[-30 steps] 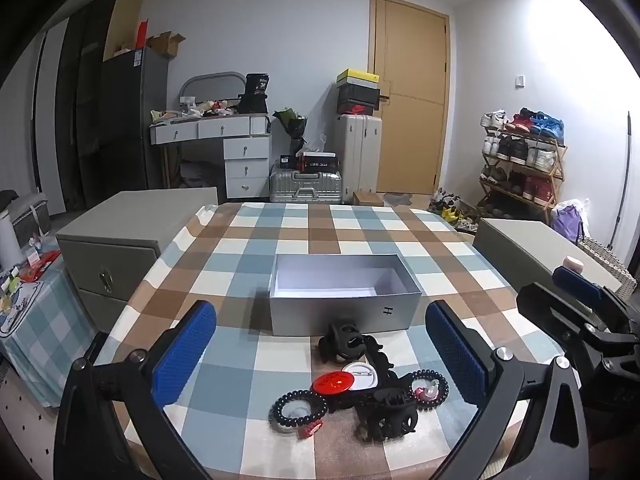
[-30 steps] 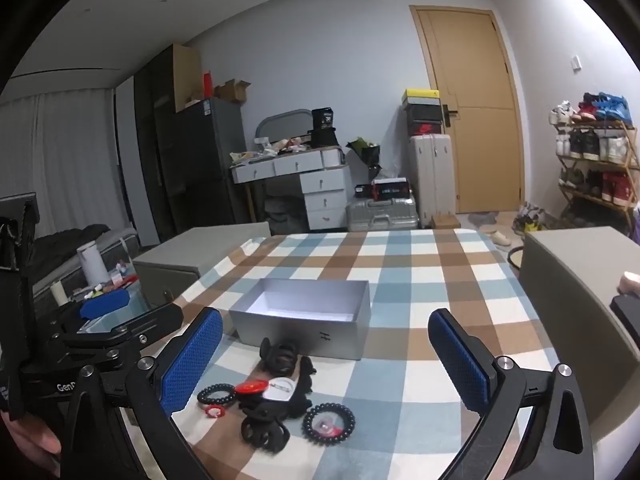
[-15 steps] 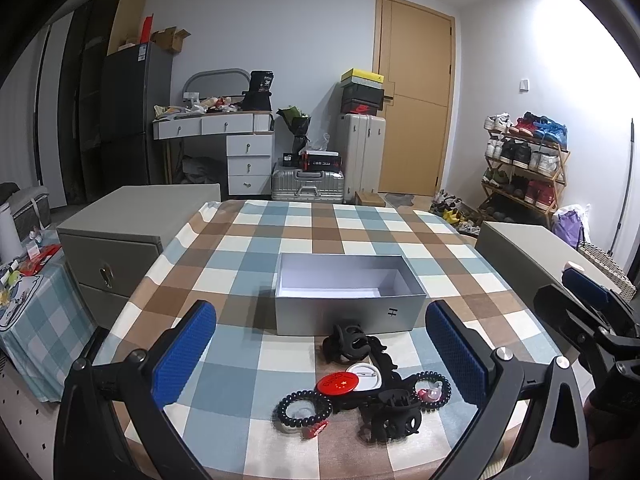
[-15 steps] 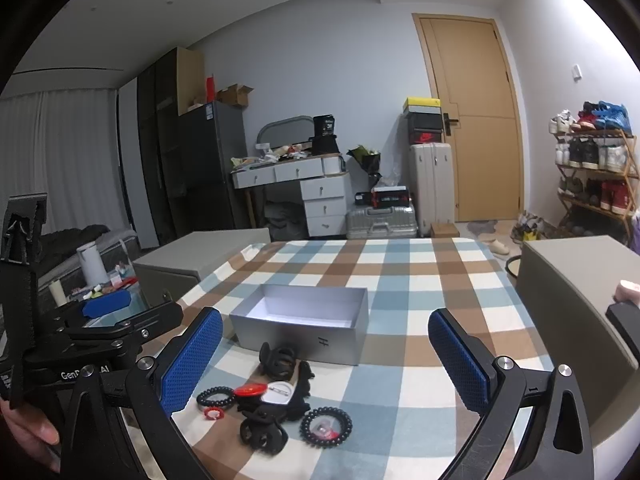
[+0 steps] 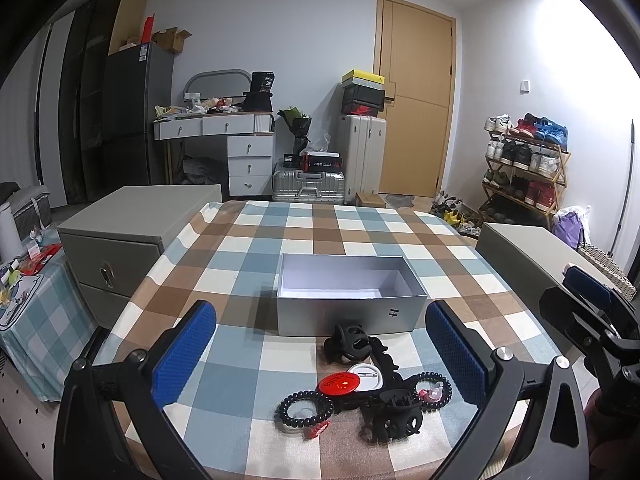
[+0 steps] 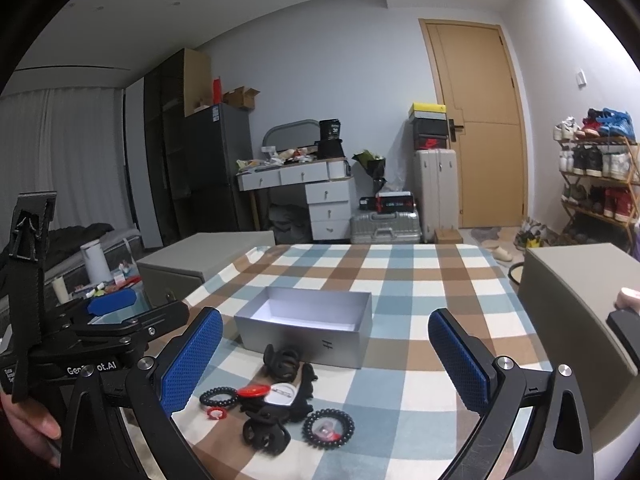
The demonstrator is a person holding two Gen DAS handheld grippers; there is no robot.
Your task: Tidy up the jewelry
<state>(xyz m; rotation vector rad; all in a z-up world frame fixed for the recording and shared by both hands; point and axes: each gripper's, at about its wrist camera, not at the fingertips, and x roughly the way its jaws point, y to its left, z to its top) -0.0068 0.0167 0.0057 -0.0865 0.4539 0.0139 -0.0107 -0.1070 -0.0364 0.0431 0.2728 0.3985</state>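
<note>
1. Views differ: the right wrist view shows the left gripper (image 6: 120, 312) at its left edge with a hand (image 6: 24, 424) on the grip; the left wrist view shows the right gripper (image 5: 592, 300) at its right edge.
2. Both grippers hover above the near edge of the checked tablecloth (image 5: 256, 252), each with blue pads (image 5: 184, 354) spread wide, pinching nothing.
3. Jewelry pile (image 5: 360, 384) lies near that edge: black claw clips (image 5: 348, 344), a red badge (image 5: 338, 383), beaded bracelets (image 5: 304, 412).
4. Open grey box (image 5: 348, 314) sits just beyond the pile, mid-surface; bare cloth extends to the far edge.
</note>
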